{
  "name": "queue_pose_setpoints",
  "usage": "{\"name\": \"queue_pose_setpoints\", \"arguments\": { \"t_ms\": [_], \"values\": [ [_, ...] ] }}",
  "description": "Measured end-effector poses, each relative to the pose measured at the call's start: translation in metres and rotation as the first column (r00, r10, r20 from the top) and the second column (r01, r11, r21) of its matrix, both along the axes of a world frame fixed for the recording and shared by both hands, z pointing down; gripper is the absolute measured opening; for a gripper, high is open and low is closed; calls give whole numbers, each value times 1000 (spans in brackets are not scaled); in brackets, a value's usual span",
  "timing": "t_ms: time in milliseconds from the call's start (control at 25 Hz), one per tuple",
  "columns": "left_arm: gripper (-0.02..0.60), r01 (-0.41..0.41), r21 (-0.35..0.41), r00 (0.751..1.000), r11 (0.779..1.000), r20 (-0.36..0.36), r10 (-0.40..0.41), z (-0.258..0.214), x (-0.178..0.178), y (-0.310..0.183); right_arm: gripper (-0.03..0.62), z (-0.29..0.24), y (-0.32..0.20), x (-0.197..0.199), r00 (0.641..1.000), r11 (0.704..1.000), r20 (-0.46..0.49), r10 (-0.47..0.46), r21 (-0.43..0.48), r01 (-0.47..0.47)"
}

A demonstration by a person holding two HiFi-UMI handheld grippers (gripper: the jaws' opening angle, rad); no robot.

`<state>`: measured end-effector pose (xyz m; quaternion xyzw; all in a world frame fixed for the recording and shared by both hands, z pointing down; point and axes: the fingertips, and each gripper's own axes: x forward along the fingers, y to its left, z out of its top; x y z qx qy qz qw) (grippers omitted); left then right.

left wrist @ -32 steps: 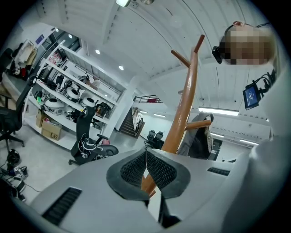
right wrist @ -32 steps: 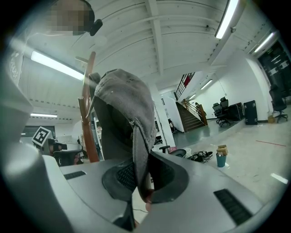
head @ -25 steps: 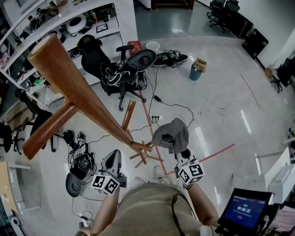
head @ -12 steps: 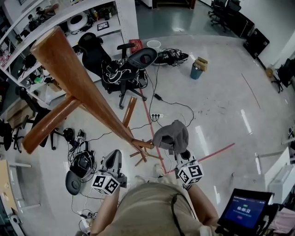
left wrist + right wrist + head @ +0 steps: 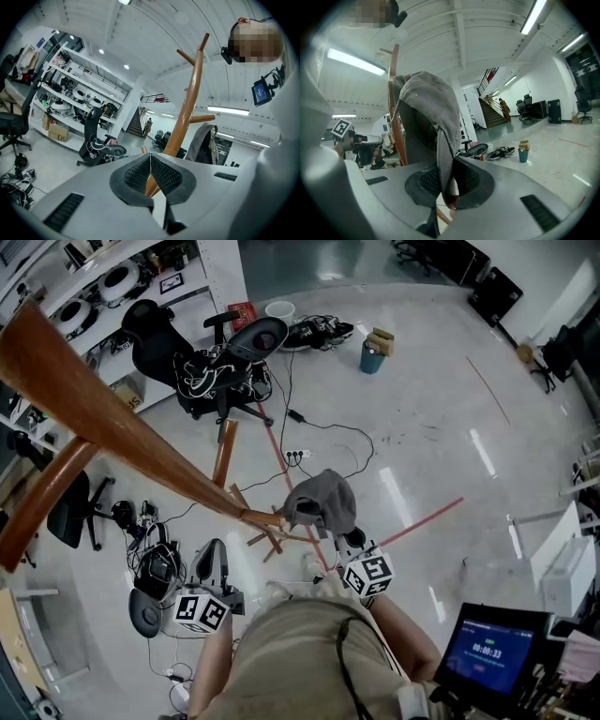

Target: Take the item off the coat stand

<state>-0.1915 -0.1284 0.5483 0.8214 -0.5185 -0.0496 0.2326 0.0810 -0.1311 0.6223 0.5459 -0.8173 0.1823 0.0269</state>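
While the right claw (image 5: 341, 538) is staying clamped on the edge of the grey hat (image 5: 319, 499), the person is lowering that hand a little. Over the last second the hat is sinking slightly toward the tip of the lower peg (image 5: 265, 517) of the wooden coat stand (image 5: 141, 451). The head is also turning, so the stand's pole is sliding toward the left edge of the head view.

In the right gripper view, the claw (image 5: 445, 183) is pinching a fold of the hat (image 5: 426, 103) between closed jaws. The rest of the hat is drooping just beside the pole (image 5: 396, 122).

The left claw (image 5: 214, 551) is hanging idle with its jaws together on nothing, and is hardly moving. From its own view, the hat (image 5: 205, 143) is showing at the outer end of a side peg (image 5: 201, 119). Whether the hat is still resting on the peg or already clear of it cannot be told.

For the task, the grip is looking secure but the removal is not looking finished. The hat is still sitting right at the peg rather than well apart from the stand. Sinking alone is probably not freeing it, so drawing it outward past the peg tip seems to be the step in hand.
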Motion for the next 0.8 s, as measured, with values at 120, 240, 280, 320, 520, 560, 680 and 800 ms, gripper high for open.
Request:
{"name": "queue_pose_setpoints", "arguments": {
  "t_ms": [120, 240, 280, 320, 520, 560, 680, 800],
  "values": [
    [18, -5, 1, 1000, 1000, -6, 5, 6, 2, -1, 34, 5, 2, -1, 1000, 1000, -11, -8, -6, 8],
    [18, -7, -9, 1000, 1000, -3, 7, 10, 4, 1, 34, 6, 7, -7, 1000, 1000, -11, -24, -6, 24],
    [18, -12, -7, 1000, 1000, -3, 12, 13, 4, 1, 34, 7, 8, -10, 999, 999, -11, -31, -7, 31],
    [18, -15, -6, 1000, 1000, -4, 15, 16, 4, 1, 34, 7, 9, -13, 999, 999, -13, -39, -7, 39],
    [18, -8, -27, 1000, 1000, -3, 8, 19, 7, 5, 34, 8, 17, -27, 996, 996, -20, -86, -9, 86],
    [18, -4, -33, 1000, 999, 0, 4, 19, 7, 5, 34, 9, 19, -30, 995, 995, -21, -96, -11, 95],
    [18, -6, -34, 1000, 999, 2, 6, 25, 7, 4, 34, 12, 19, -37, 993, 993, -20, -118, -17, 118],
    [18, 5, -45, 1000, 999, -2, -5, 26, 5, 4, 34, 13, 18, -41, 991, 991, -14, -134, -21, 134]
  ]
}}
